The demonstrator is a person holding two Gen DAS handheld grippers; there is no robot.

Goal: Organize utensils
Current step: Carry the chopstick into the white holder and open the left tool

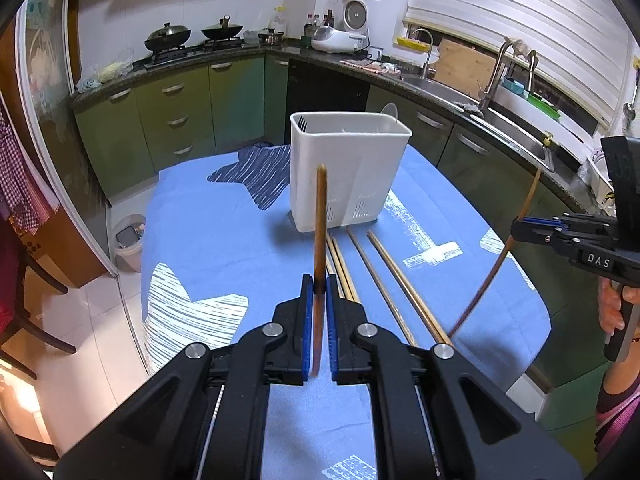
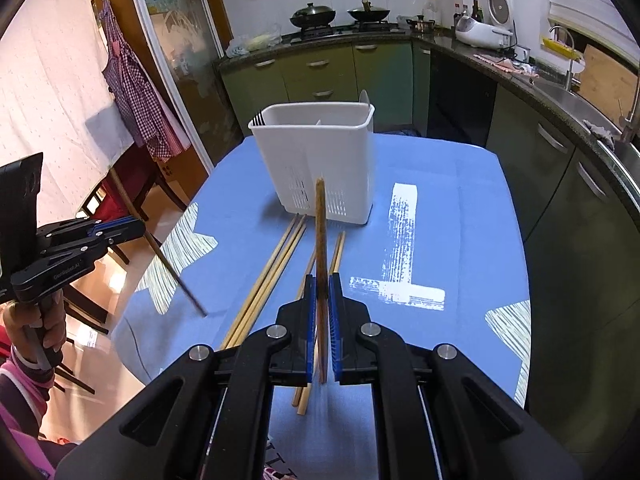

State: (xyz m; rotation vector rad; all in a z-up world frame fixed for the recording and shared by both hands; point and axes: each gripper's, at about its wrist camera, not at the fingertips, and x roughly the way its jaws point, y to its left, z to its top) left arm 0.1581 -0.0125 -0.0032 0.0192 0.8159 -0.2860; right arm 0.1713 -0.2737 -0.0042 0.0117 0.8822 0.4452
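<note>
Left tongs (image 1: 319, 286) clenched on a dark brown chopstick (image 1: 320, 248), stick upright between the blue pads, tip up in front of the white utensil holder (image 1: 348, 172). Right tongs (image 2: 322, 284) likewise clamped on a second dark chopstick (image 2: 321, 240), also upright. Left wrist view shows the right tongs (image 1: 520, 230) side-on at far right, their stick (image 1: 500, 256) angled down with its lower end near the cloth by the worktop's right edge. Right wrist view shows the left tongs (image 2: 136, 230) side-on at far left, their stick (image 2: 160, 252) slanting down to a point on or just above the cloth; contact unclear. Holder stands near the middle of the worktop, on the blue patterned cloth (image 1: 224, 220). Right wrist view shows a divider inside the holder and dark fork tines at its left corner; a pale rounded handle pokes up at the right rear. Left wrist view shows the same tines, rest of the inside hidden. Loose light bamboo chopsticks (image 1: 384, 280) lie on the cloth between tongs and holder, far ends near the holder's base; in the right wrist view they (image 2: 272, 276) run partly under the tongs. Green cabinets, stove with woks (image 1: 192, 34), rice cooker and sink (image 1: 500, 116) ring the background; bin (image 1: 129, 242) on the floor at left.
</note>
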